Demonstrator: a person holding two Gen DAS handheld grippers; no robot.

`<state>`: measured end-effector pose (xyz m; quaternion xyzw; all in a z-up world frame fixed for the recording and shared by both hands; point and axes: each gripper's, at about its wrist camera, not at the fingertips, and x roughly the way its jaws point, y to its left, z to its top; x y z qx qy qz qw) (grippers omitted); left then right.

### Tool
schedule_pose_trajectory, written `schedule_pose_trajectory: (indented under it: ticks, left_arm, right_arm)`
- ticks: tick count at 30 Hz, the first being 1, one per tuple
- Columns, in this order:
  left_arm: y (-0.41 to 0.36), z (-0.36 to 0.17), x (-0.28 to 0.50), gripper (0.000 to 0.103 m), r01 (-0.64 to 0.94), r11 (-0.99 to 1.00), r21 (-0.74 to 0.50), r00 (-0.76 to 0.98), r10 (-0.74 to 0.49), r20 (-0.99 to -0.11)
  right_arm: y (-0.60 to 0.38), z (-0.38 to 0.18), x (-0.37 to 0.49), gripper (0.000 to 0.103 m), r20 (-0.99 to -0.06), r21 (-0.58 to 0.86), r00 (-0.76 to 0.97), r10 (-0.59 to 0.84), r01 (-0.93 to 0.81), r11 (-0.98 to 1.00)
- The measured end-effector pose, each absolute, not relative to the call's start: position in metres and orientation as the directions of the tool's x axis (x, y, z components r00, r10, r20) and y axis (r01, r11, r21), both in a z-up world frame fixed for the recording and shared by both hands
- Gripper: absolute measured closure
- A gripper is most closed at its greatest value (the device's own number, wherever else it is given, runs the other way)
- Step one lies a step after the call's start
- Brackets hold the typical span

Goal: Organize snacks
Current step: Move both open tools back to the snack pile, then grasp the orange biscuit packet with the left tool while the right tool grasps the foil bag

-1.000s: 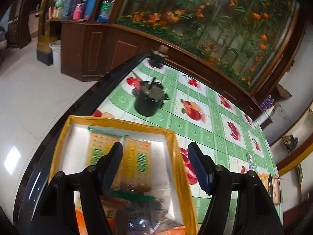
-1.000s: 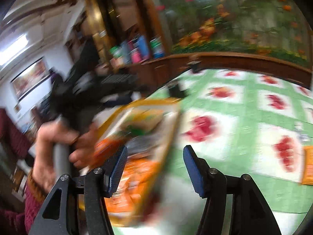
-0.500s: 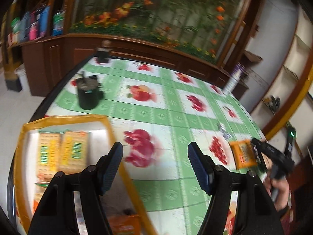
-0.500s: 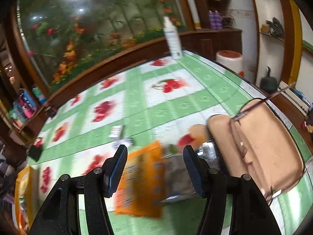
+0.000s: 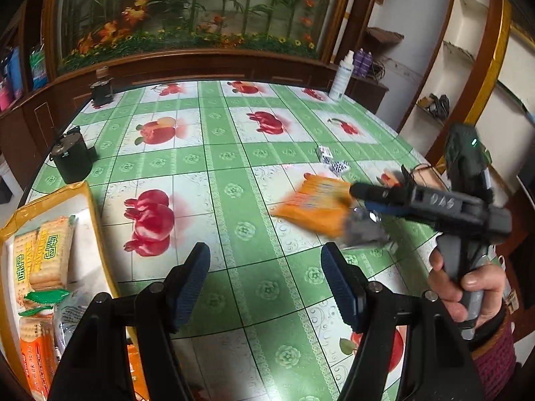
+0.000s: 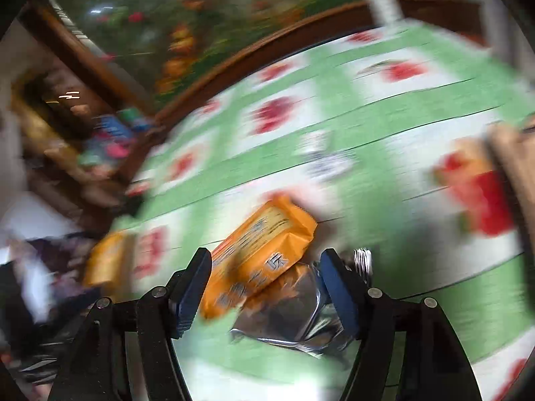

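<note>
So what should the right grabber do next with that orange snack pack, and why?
Probably ease forward and squeeze. The right gripper is opening its jaws, and the orange snack pack lies between them on top of a silver packet, with the pads not clearly pressing on it. The yellow-rimmed tray already holds other snacks, so the pack likely goes there.

**A lived-in home dining room**

I'm looking at a household room: a round table (image 5: 234,167) under a fruit-print oilcloth, dark wooden cabinets (image 5: 200,67), a big flower mural (image 5: 187,6), and white wall shelves (image 5: 468,67).
</note>
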<state>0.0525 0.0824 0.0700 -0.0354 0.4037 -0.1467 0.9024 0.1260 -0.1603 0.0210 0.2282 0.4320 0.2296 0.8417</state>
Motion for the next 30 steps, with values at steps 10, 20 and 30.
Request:
schedule_pose_trajectory:
  ticks: [10, 20, 30]
  left_arm:
    - [0.087, 0.062, 0.062, 0.029, 0.195, 0.967, -0.161, 0.632, -0.250, -0.733]
    - [0.116, 0.063, 0.071, 0.029, 0.051, 0.978, -0.205, 0.636, -0.190, -0.748]
    - [0.092, 0.074, 0.079, 0.027, 0.055, 0.991, -0.126, 0.621, -0.133, -0.773]
  right_arm:
    - [-0.190, 0.020, 0.126, 0.030, -0.602, 0.620, 0.578, 0.552, -0.097, 0.778]
    - [-0.101, 0.030, 0.094, 0.023, -0.693, 0.445, 0.420, 0.585, -0.389, 0.807]
    - [-0.066, 0.015, 0.070, 0.027, -0.808, 0.152, 0.459, 0.368, -0.441, 0.884]
